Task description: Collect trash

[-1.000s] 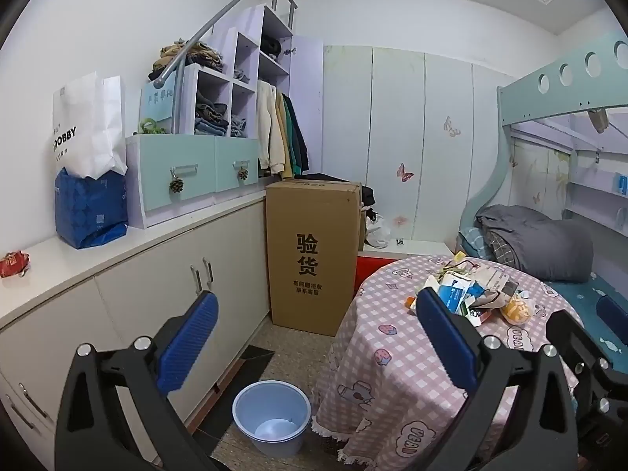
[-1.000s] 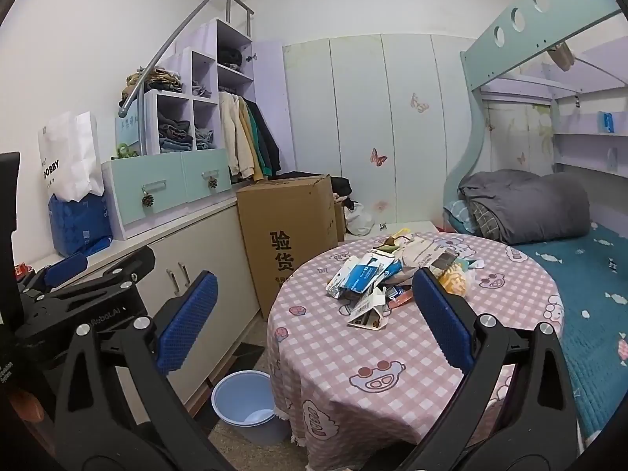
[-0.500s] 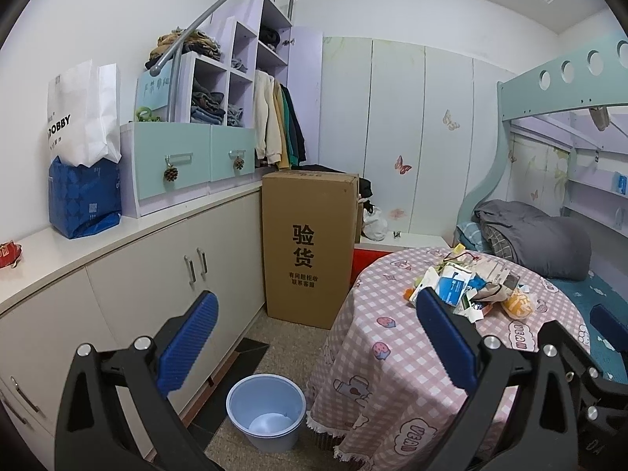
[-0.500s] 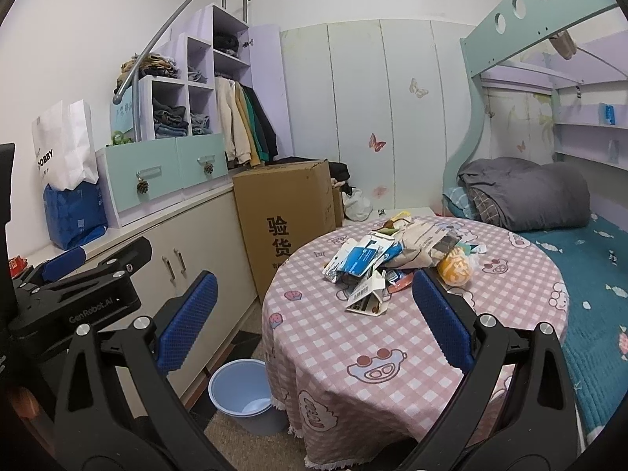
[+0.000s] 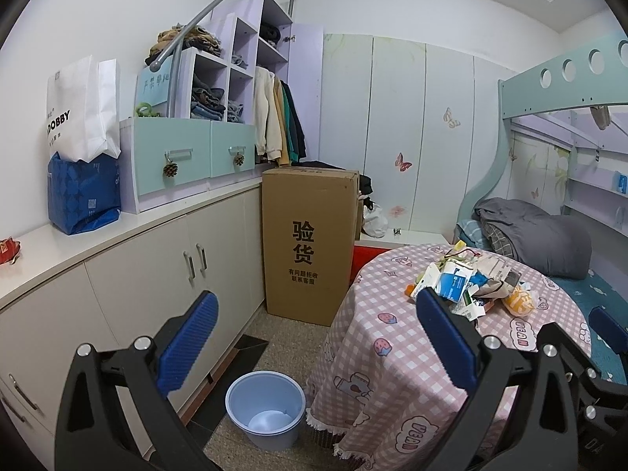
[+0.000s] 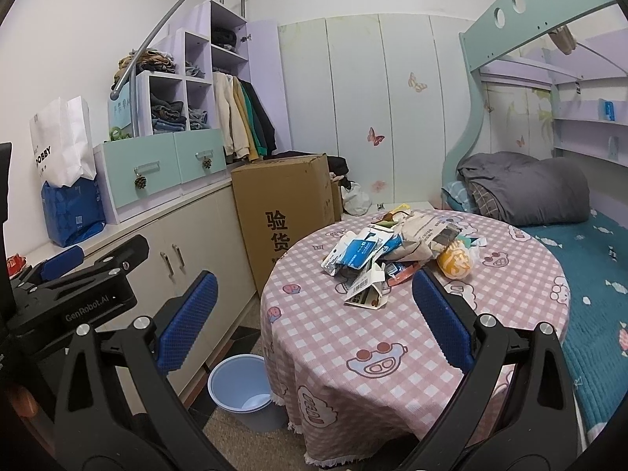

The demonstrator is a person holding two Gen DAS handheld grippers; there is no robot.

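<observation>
Both grippers are up and level in the air, each with its blue pads spread wide and nothing between them. The left gripper (image 5: 314, 337) looks down the gap between cabinets and table; the right gripper (image 6: 314, 318) faces the round table (image 6: 392, 337) in its pink checked cloth head-on.

The trash pile (image 6: 392, 251) sits on the far half of that tabletop: a blue-and-white carton, crumpled paper, a torn white box on the near edge of the heap, and an orange bag (image 6: 455, 263) on its right side. From the left view the same trash pile (image 5: 467, 286) is partly hidden behind the right-hand pad, so the torn box barely shows there.

The blue bin (image 5: 265, 408) stands on the floor at the table's left foot, and the left view looks straight into it; the right view catches only part of the blue bin (image 6: 239, 388), its right side tucked behind the hanging cloth.

The right view alone shows the other tool from the side, low at far left, black frame with lettering. The left view alone shows a red packet (image 5: 8, 249) on the counter at far left.

Tall cardboard box (image 5: 310, 243) beyond the bin, against the cabinets.
</observation>
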